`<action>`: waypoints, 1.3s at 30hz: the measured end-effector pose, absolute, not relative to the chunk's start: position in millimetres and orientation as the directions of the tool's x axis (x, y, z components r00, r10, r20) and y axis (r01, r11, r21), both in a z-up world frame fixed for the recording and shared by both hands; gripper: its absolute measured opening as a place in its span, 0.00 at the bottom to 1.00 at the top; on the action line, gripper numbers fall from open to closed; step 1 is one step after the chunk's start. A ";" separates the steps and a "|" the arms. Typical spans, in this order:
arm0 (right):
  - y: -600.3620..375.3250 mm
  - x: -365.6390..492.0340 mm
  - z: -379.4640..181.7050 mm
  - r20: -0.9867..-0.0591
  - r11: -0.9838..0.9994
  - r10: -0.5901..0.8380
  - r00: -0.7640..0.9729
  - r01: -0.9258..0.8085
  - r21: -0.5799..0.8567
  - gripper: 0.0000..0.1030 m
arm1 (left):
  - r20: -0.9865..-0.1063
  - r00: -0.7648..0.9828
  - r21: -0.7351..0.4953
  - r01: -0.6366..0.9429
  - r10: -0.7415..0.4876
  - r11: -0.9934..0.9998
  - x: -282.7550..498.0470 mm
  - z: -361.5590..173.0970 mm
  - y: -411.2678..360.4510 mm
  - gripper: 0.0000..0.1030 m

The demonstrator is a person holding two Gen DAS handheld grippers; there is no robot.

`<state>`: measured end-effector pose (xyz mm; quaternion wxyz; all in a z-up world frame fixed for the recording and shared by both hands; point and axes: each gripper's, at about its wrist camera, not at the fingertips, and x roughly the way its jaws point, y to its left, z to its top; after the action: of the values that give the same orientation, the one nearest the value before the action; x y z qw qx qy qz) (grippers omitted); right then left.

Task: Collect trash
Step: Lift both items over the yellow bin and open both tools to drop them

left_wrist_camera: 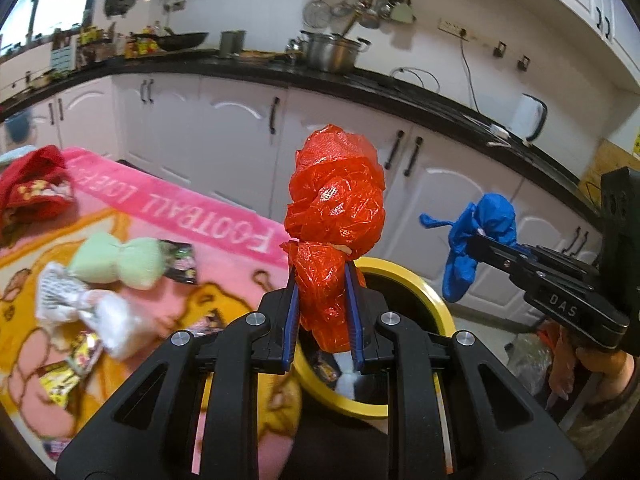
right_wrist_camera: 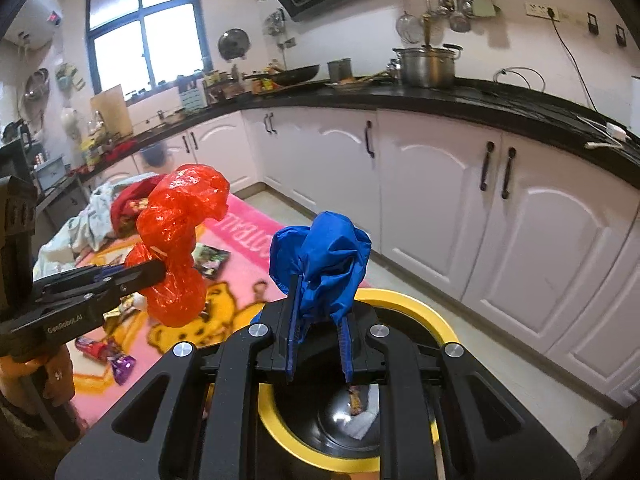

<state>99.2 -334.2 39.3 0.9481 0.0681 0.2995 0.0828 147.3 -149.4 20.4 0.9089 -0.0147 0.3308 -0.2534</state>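
Observation:
My left gripper is shut on a crumpled red plastic bag and holds it above the near rim of a yellow-rimmed black bin. My right gripper is shut on a crumpled blue plastic bag, held above the same bin. In the left wrist view the right gripper and blue bag sit to the right of the red bag. In the right wrist view the red bag hangs at the left. Some wrappers lie inside the bin.
A pink printed blanket covers the floor to the left, with snack wrappers, a green bundle, a white bundle and red cloth. White kitchen cabinets under a black counter run behind the bin.

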 end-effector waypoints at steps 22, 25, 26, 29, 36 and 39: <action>-371.7 125.5 -33.7 -0.703 0.980 0.160 0.693 -0.028 0.196 0.19 | -0.722 0.485 -0.236 0.498 -0.493 0.835 172.1 -59.0 -213.5 0.15; -372.4 129.7 -44.3 -0.721 0.979 0.167 0.672 -0.024 0.204 0.19 | -0.734 0.474 -0.239 0.490 -0.486 0.838 175.8 -67.2 -213.6 0.15; -372.4 130.5 -46.8 -0.725 0.978 0.168 0.668 -0.023 0.206 0.19 | -0.738 0.469 -0.243 0.487 -0.486 0.839 177.2 -69.7 -213.4 0.15; -373.5 133.6 -53.6 -0.733 0.976 0.177 0.657 -0.019 0.218 0.20 | -0.744 0.462 -0.248 0.481 -0.483 0.841 180.3 -75.2 -213.6 0.16; -380.6 136.3 -59.4 -0.732 0.967 0.195 0.653 -0.002 0.256 0.50 | -0.745 0.459 -0.256 0.472 -0.483 0.843 185.1 -78.7 -215.2 0.35; -385.3 135.2 -59.6 -0.731 0.965 0.186 0.656 0.019 0.262 0.50 | -0.749 0.473 -0.240 0.458 -0.463 0.856 184.7 -78.8 -212.2 0.48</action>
<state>135.2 -385.3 -59.6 0.9015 0.1242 0.4119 0.0465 184.7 -212.2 -78.8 0.8583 -0.0030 0.4374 -0.2683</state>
